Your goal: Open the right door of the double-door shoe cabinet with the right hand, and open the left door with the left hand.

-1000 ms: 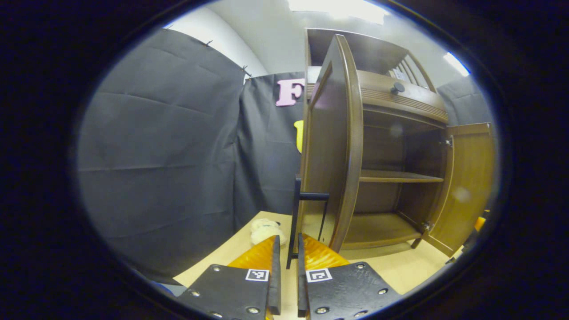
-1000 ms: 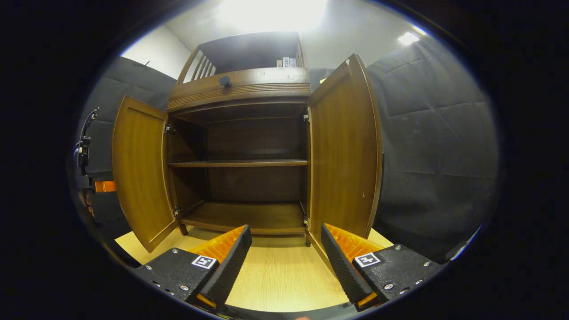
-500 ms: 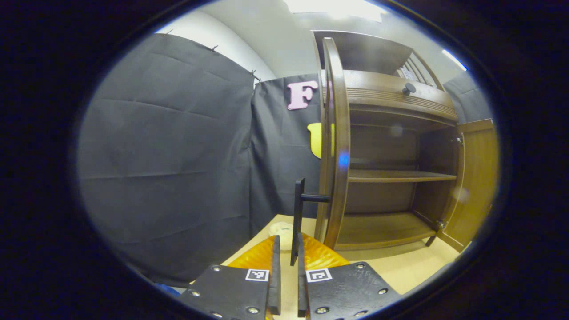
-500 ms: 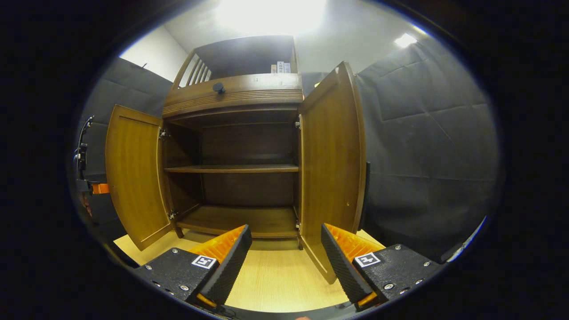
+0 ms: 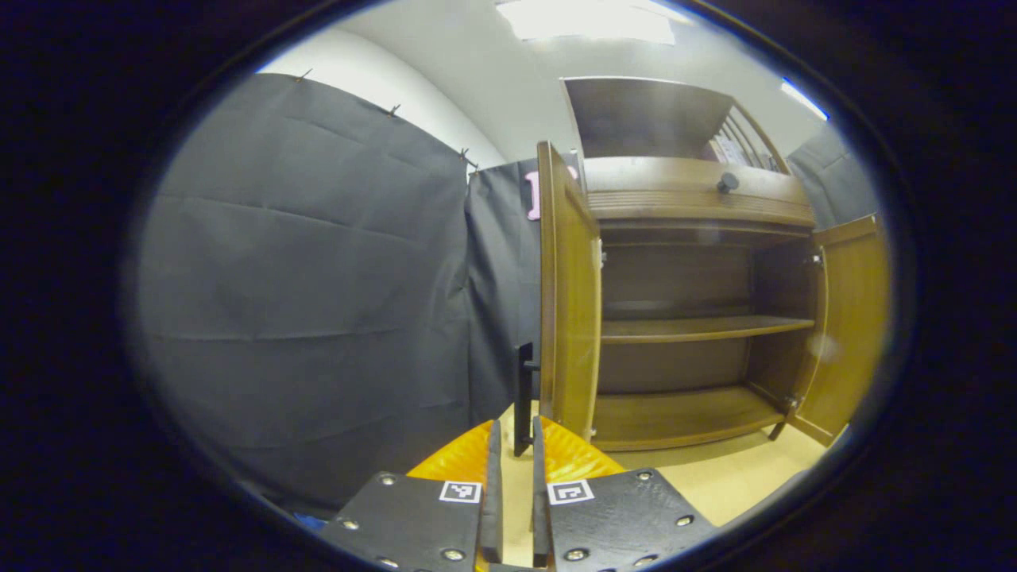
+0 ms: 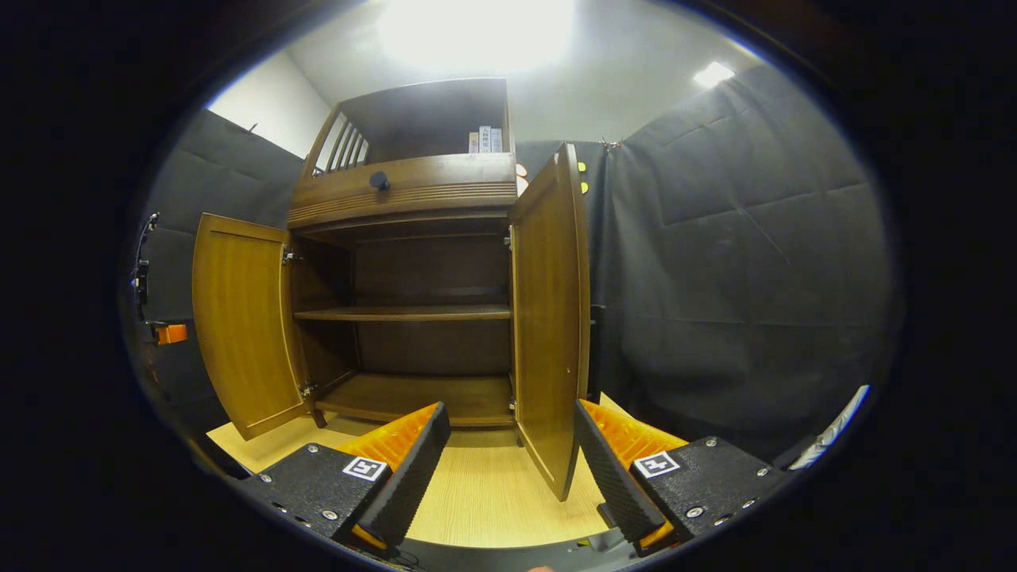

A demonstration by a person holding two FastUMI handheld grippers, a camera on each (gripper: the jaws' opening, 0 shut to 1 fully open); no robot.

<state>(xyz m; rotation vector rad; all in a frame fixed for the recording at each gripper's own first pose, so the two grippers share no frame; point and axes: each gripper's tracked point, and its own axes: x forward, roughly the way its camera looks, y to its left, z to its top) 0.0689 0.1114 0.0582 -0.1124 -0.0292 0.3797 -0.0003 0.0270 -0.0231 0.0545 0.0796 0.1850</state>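
- My left gripper (image 5: 512, 485) has its fingers drawn narrow around the lower end of the dark handle (image 5: 523, 397); whether both pads press on it I cannot tell.
- My right gripper (image 6: 512, 469) hangs with fingers wide, holding nothing, above the pale surface (image 6: 477, 508).
- Just beyond, the right door (image 6: 548, 318) stands swung out, edge towards me.
- The left door (image 5: 568, 294) stands open too; I judge it best to follow its arc around the hinge, not tug straight.
- Farther back, the shoe cabinet (image 6: 413, 191) shows bare shelves.
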